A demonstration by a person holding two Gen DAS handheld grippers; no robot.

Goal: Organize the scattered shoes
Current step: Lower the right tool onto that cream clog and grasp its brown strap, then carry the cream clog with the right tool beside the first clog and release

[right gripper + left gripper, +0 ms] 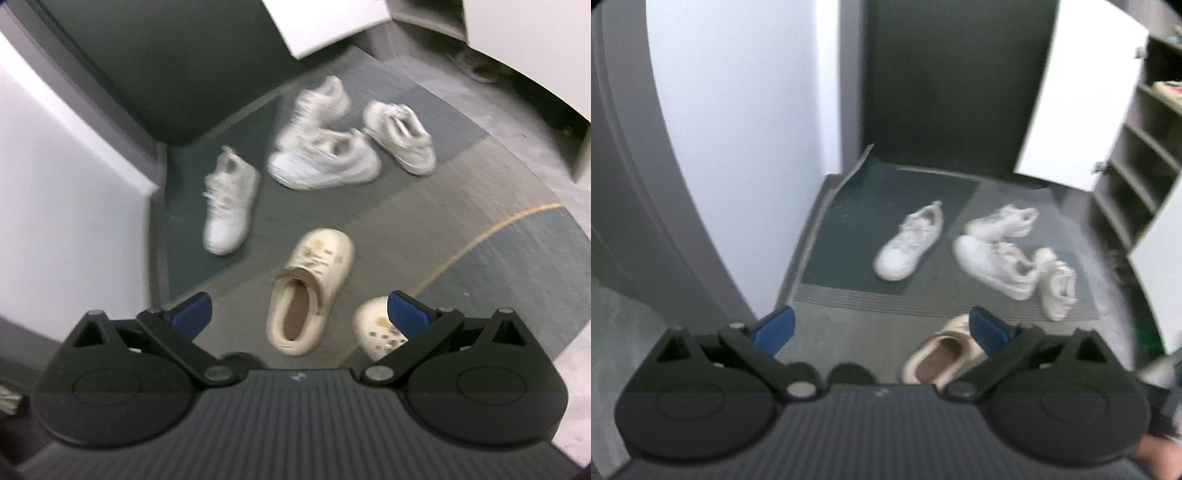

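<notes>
Several white sneakers lie scattered on the entry floor: one alone on the dark mat (908,242) (229,201), the others bunched to the right (997,266) (325,158). A cream clog (310,291) (942,354) lies nearest, heel toward me. A second cream clog (376,328) is partly behind my right gripper's right finger. My left gripper (882,328) is open and empty above the floor, the clog by its right fingertip. My right gripper (301,317) is open and empty, above the near clog.
An open shoe cabinet (1137,166) with shelves stands at the right, its white door (1078,92) swung out. A dark door (945,81) is behind the mat. A white wall (746,129) bounds the left.
</notes>
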